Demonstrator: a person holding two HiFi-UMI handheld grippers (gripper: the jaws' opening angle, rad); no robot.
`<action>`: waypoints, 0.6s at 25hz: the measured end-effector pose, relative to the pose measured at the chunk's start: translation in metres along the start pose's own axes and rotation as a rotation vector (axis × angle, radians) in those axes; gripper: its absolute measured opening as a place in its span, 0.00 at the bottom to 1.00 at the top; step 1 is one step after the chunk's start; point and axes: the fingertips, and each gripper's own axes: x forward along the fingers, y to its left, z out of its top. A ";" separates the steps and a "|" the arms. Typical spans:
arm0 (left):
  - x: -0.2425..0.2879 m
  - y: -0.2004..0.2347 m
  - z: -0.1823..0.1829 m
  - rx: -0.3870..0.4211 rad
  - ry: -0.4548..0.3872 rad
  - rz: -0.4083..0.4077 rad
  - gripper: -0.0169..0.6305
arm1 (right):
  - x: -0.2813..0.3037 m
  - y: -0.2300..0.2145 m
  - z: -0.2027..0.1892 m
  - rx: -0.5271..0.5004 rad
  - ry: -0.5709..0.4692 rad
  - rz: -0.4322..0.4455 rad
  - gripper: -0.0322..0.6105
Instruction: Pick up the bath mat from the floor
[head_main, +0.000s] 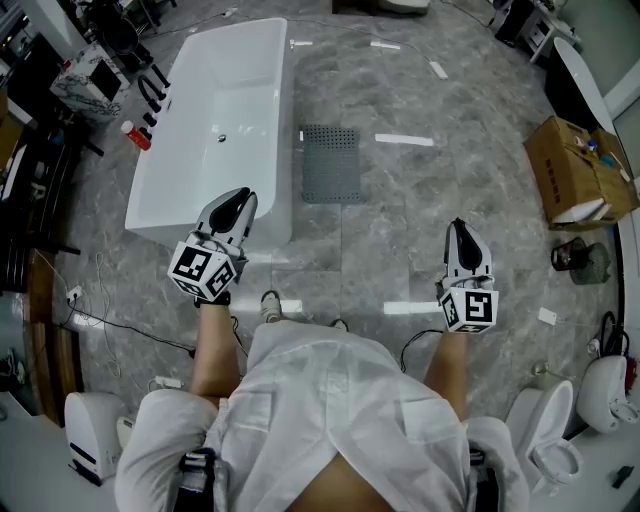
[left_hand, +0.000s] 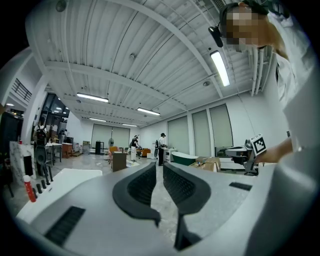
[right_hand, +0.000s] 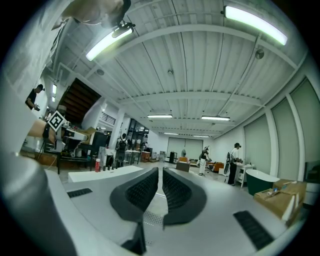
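Looking down, the head view alone gives the bath mat (head_main: 331, 163): grey, flat on the grey marble floor (head_main: 450, 190), just beside the white bathtub (head_main: 283, 120), well ahead of both grippers. Left gripper (head_main: 238, 196) and right gripper (head_main: 458, 228): jaws closed, nothing between them, held level. Gripper views give the room instead: ribbed ceiling, strip lights (right_hand: 255, 22), distant people (left_hand: 161, 148).

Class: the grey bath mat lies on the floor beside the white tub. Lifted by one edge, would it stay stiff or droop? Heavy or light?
The bath mat lies thin and flat with a dotted texture, so it probably droops. It looks light for its area. Flush on the smooth floor, its edge may be hard to catch.
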 end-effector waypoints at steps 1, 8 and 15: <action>0.001 -0.001 0.000 0.001 0.001 -0.002 0.11 | -0.001 -0.002 -0.001 0.005 0.000 -0.002 0.10; 0.011 -0.005 -0.008 0.010 0.035 -0.023 0.11 | 0.006 -0.009 -0.007 0.025 0.011 -0.004 0.10; 0.041 0.034 -0.021 -0.014 0.039 -0.001 0.11 | 0.050 -0.014 -0.017 0.023 0.035 0.015 0.15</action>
